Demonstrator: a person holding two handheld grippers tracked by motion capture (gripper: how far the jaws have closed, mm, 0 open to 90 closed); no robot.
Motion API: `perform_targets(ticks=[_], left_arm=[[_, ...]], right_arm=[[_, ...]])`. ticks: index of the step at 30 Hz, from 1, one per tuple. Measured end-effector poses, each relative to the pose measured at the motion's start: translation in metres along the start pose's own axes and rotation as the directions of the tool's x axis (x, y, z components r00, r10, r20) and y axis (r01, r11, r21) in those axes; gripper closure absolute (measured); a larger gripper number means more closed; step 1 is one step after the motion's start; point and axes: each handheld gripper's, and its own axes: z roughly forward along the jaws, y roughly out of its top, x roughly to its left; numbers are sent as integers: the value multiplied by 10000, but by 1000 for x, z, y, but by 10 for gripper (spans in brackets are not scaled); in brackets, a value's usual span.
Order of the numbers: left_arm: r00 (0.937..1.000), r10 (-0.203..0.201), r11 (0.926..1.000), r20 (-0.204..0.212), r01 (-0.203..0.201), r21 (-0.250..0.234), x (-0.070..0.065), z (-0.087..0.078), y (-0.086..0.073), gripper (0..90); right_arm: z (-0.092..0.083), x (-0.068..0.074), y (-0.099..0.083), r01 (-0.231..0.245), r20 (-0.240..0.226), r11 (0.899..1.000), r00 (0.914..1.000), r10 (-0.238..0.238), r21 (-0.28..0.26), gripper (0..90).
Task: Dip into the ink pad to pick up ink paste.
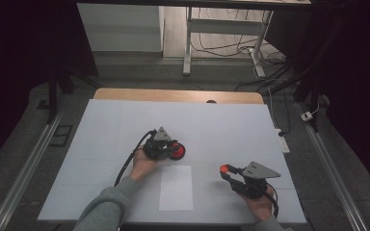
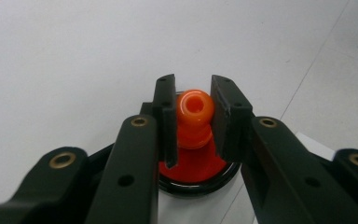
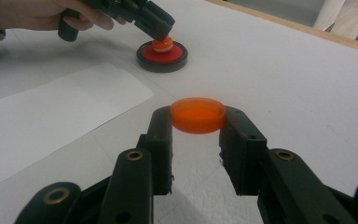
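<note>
A round red base with a black rim (image 1: 178, 153) lies on the white table, and an orange knob (image 2: 195, 108) stands upright at its middle. My left gripper (image 2: 194, 99) comes down on it from the left, its jaws shut on the knob's sides. In the right gripper view the same base (image 3: 162, 55) and the left gripper (image 3: 161, 33) lie farther off. My right gripper (image 3: 199, 116) is shut on a flat orange cap (image 3: 198, 114), held level a little above the table. In the high view this cap (image 1: 224, 168) sits at the right gripper (image 1: 226, 170), near the front right.
A white sheet of paper (image 1: 176, 187) lies flat between the two hands near the front edge. The white board (image 1: 125, 120) covers a wooden table, with bare room at the back and left. Desk legs and cables (image 1: 250, 48) stand on the floor beyond.
</note>
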Motion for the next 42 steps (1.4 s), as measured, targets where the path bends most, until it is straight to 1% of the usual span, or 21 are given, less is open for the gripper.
perform_targets(ticks=[4, 8, 16, 17, 18, 24, 33, 37, 42], left_arm=[[10000, -1, 10000, 42, 1, 26, 1, 1, -2, 726], [9994, 324, 9995, -124, -323, 69, -2, 2, -2, 728], [9986, 471, 9988, -228, -468, 120, -4, 3, -2, 730], [9987, 457, 9989, -225, -455, 122, -4, 3, -2, 730], [9988, 440, 9990, -220, -437, 129, -3, 3, -2, 731], [9986, 467, 9988, -250, -463, 135, -4, 3, -2, 731], [10000, 76, 10000, -11, -76, -55, 0, 3, -5, 731], [9997, 191, 9998, -132, -190, 18, -2, 3, -4, 731], [9997, 208, 9998, -161, -207, 47, -2, 3, -3, 731]], right_arm=[[-1, 0, 0, 0, 11, 10000, 10000, 0, -11, 651], [-1, 0, 0, 28, 19, 10000, 10000, -28, -37, 651], [-1, 1, 1, 36, 17, 10000, 10000, -36, -10, 651], [-1, 1, 1, 55, 79, 10000, 10000, -55, 12, 651], [0, 1, 1, 65, 3, 10000, 10000, -65, -2, 651], [0, 2, 1, 93, 0, 10000, 10000, -93, -8, 651], [0, 3, 1, 83, 7, 10000, 10000, -83, -42, 651], [0, 3, 1, 77, 19, 10000, 10000, -77, -29, 651], [0, 3, 1, 109, 5, 9999, 9999, -109, -16, 651]])
